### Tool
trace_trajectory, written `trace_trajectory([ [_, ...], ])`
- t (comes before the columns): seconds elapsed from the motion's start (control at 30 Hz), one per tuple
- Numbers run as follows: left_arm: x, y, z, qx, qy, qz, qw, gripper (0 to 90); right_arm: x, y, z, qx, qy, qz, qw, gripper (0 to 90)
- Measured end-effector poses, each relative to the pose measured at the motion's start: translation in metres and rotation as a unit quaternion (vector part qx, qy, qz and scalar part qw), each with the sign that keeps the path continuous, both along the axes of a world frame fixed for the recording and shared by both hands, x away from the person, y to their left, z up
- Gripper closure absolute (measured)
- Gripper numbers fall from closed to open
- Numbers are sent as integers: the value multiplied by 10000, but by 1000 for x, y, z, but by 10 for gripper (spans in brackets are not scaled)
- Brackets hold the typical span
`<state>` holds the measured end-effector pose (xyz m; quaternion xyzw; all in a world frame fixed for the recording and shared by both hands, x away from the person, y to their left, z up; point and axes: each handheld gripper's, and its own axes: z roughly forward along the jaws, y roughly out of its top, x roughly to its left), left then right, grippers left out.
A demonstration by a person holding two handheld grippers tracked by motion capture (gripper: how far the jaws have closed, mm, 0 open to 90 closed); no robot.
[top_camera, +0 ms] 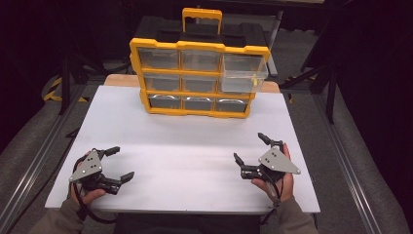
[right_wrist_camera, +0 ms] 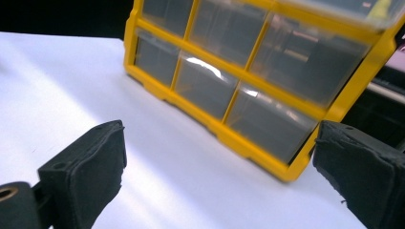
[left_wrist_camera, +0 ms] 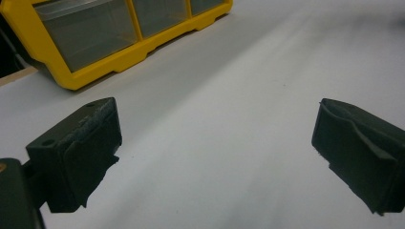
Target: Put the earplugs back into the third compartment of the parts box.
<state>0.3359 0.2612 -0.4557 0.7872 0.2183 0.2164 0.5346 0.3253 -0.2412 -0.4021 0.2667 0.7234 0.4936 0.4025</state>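
The right gripper (top_camera: 249,147) rests low over the near right part of the white board (top_camera: 185,146), its jaws spread wide apart with nothing between them. In the right gripper view the two black pads frame bare board and, beyond it, the lower corner of the yellow organizer (right_wrist_camera: 248,81). The left gripper (top_camera: 119,163) sits at the near left, jaws likewise wide apart and empty — the left gripper view shows open white surface between its pads (left_wrist_camera: 76,157) and the organizer's bottom row up in the far corner.

Both grippers are well apart from each other and from the organizer (top_camera: 197,78). It stands upright at the far edge of the board, its front of clear drawers facing the person and its long axis running left to right across the table; the carry handle (top_camera: 201,18) points up at the top. The drawers sit in three rows of three. The clear drawer (top_camera: 242,75) at the top right is pulled partway out toward the person — it hangs forward of the frame, with a small yellow-green item inside that is too small to make out. The other drawers sit flush.
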Motion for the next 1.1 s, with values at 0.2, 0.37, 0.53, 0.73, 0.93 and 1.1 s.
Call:
trace_trajectory([
  [0.2, 0, -4, 1, 7, -57, -67, 10000, 40, -10, -12, -26, -200, 306, -102, 9993, 51],
  [0.37, 1, -5, 2, 11, -40, -123, 9999, 38, -17, -16, -34, -195, 413, -147, 9988, 49],
  [0.53, 2, -5, 2, -12, -54, -158, 9999, 38, -17, -15, -35, -165, 418, -171, 9988, 50],
  [0.73, 2, -6, 1, 32, -35, -153, 9999, 38, -16, -16, -37, -132, 434, -172, 9988, 52],
  [0.93, 2, -5, 1, 2, -40, -134, 9999, 38, -16, -15, -37, -81, 420, -187, 9989, 52],
  [1.1, 3, -6, 1, 19, -15, -149, 9999, 38, -14, -15, -37, -86, 430, -183, 9989, 52],
])
